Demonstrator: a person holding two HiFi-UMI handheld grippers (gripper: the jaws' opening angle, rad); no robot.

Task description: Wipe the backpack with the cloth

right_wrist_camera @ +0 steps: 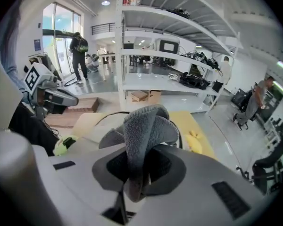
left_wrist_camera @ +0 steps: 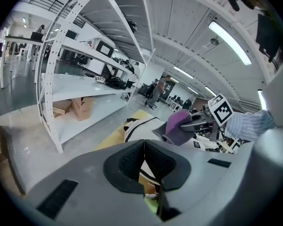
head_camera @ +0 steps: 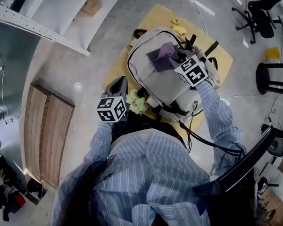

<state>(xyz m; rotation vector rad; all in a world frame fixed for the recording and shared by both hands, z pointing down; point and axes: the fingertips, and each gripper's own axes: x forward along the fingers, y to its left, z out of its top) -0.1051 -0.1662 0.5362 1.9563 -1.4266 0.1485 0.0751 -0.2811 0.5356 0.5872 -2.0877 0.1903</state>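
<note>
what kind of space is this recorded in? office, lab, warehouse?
Most likely an open workshop or lab hall. Tall white perforated-steel shelving holds brown cardboard boxes above a polished grey concrete floor, and black wheeled office chairs stand nearby.

A pale wooden tabletop stands on a grey polished floor. A grey backpack lies on it and covers most of the wood. At the far edge, just beyond the backpack, lie a yellow toy and a smaller yellow piece. A green plush sits against the backpack's near side; whether it touches the wood cannot be told. On the floor to the left lies a wooden board, and beyond it stands a white shelf bearing a cardboard box. A stool and a chair stand to the right.
</note>
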